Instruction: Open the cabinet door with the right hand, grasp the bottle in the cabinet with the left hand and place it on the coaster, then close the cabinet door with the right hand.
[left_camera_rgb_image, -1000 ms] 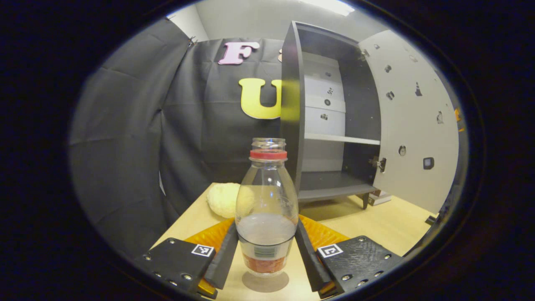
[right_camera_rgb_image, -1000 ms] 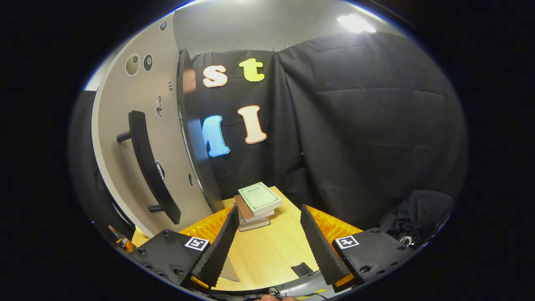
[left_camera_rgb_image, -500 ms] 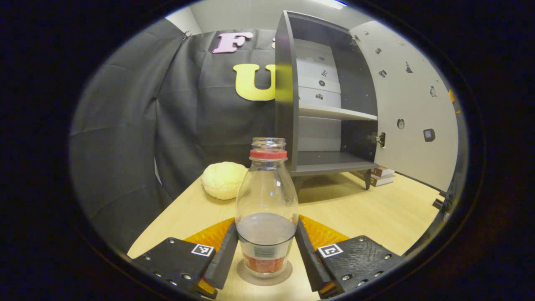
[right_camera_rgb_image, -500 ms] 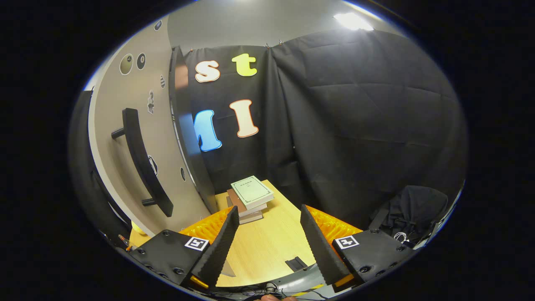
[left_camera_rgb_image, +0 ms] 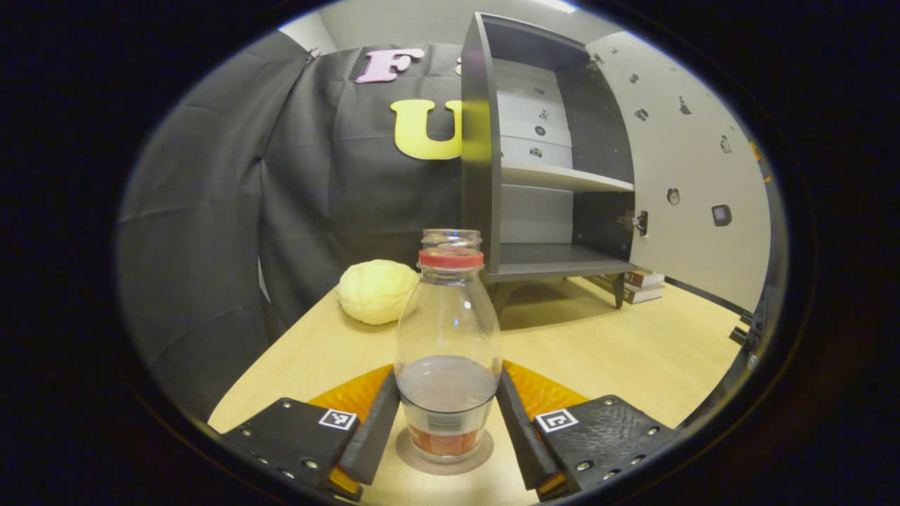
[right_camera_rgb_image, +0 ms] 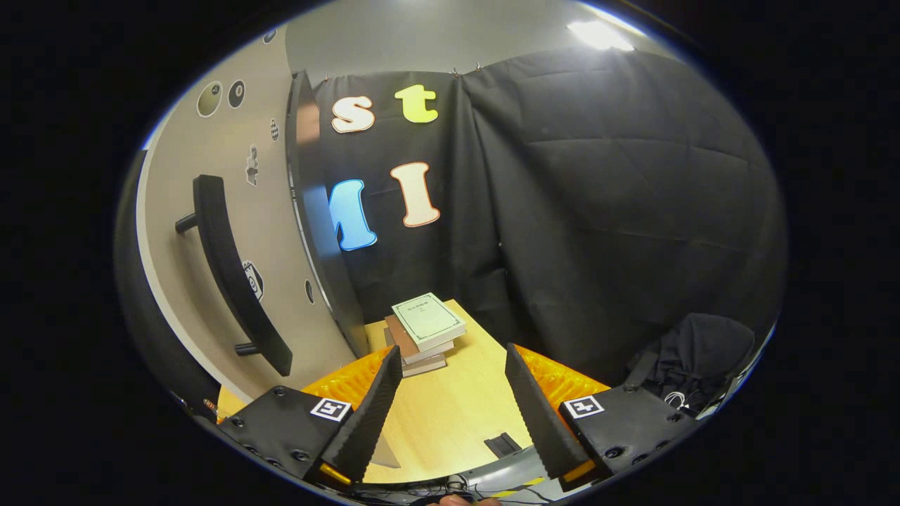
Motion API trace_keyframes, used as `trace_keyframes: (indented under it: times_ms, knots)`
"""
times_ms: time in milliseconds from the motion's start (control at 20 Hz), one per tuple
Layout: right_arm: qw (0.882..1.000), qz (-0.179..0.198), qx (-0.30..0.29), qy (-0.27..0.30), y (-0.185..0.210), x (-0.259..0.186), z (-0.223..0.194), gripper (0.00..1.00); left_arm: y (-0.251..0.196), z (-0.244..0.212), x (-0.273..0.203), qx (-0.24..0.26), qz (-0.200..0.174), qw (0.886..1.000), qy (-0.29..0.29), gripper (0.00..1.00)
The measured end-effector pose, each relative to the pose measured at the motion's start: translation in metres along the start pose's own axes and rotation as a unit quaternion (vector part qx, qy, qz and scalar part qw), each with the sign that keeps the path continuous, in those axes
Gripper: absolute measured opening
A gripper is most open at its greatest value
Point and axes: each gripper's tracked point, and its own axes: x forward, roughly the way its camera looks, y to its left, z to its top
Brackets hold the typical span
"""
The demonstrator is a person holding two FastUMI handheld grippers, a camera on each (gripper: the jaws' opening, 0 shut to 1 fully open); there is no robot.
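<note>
A clear bottle [left_camera_rgb_image: 448,337] with a red neck ring and some liquid in its lower part stands upright on a round coaster [left_camera_rgb_image: 444,452] on the wooden table. My left gripper [left_camera_rgb_image: 446,414] is shut on the bottle's lower body, one finger on each side. The dark cabinet [left_camera_rgb_image: 541,154] stands behind with its pale door [left_camera_rgb_image: 692,176] swung open to the right and bare shelves inside. In the right gripper view the door [right_camera_rgb_image: 225,232] with its long black handle [right_camera_rgb_image: 232,281] is at the left, and my right gripper [right_camera_rgb_image: 453,393] is open beside it, holding nothing.
A yellowish round bun [left_camera_rgb_image: 376,290] lies on the table left of the cabinet. A stack of books [right_camera_rgb_image: 425,330] sits on the table past the door. A dark bag [right_camera_rgb_image: 696,355] rests low at the right. The table's near edge [right_camera_rgb_image: 492,478] is just below the right gripper.
The left gripper has lowered the bottle onto the coaster; it hung above the table a second ago. The right gripper has shifted only slightly beside the door.
</note>
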Motion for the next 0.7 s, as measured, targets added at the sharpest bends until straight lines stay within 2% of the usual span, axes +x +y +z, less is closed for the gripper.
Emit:
trace_keyframes:
  times_ms: [50, 100, 150, 200, 250, 300, 400, 450, 500, 550, 600, 650, 700]
  knots:
    - [1.0, 0.001, -0.001, -0.001, 0.001, 0.001, 0.0, 0.94, 0.002, 0.0, -0.001, 0.002, 0.003, 1.0, 0.001, 0.82]
    - [1.0, 0.002, -0.003, -0.002, 0.004, 0.002, 0.0, 0.94, 0.002, 0.002, -0.002, 0.006, 0.005, 1.0, 0.002, 0.77]
    - [1.0, 0.003, -0.007, -0.003, 0.005, 0.002, 0.0, 0.94, 0.004, 0.004, -0.004, 0.006, 0.002, 1.0, 0.001, 0.77]
    - [1.0, 0.003, -0.012, -0.003, 0.005, 0.003, -0.001, 0.94, 0.005, 0.009, -0.007, 0.004, -0.003, 1.0, -0.003, 0.81]
    - [1.0, 0.005, -0.014, -0.002, 0.007, 0.003, -0.004, 0.94, 0.005, 0.014, -0.011, 0.004, -0.007, 1.0, -0.008, 0.89]
    - [1.0, 0.008, -0.014, 0.0, 0.009, 0.004, -0.007, 0.87, 0.004, 0.018, -0.015, 0.004, -0.007, 1.0, -0.009, 0.89]
    - [1.0, 0.012, -0.007, 0.004, 0.011, 0.004, -0.011, 0.87, 0.005, 0.024, -0.021, 0.008, -0.002, 1.0, -0.013, 0.87]
    - [1.0, 0.014, -0.003, 0.005, 0.012, 0.004, -0.014, 0.94, 0.006, 0.028, -0.023, 0.01, 0.001, 1.0, -0.017, 0.87]
    - [1.0, 0.015, 0.001, 0.007, 0.012, 0.005, -0.016, 0.94, 0.006, 0.032, -0.025, 0.011, 0.0, 1.0, -0.021, 0.89]
    - [1.0, 0.015, 0.003, 0.007, 0.012, 0.005, -0.018, 0.87, 0.004, 0.033, -0.027, 0.01, -0.003, 1.0, -0.022, 0.87]
    - [1.0, 0.015, 0.006, 0.008, 0.012, 0.006, -0.021, 0.87, 0.004, 0.034, -0.028, 0.009, -0.006, 1.0, -0.021, 0.92]
    - [1.0, 0.014, 0.009, 0.01, 0.012, 0.006, -0.023, 0.87, 0.005, 0.034, -0.028, 0.011, -0.007, 1.0, -0.021, 0.89]
    - [1.0, 0.013, 0.013, 0.011, 0.011, 0.006, -0.026, 0.94, 0.005, 0.034, -0.028, 0.014, -0.008, 1.0, -0.019, 0.89]
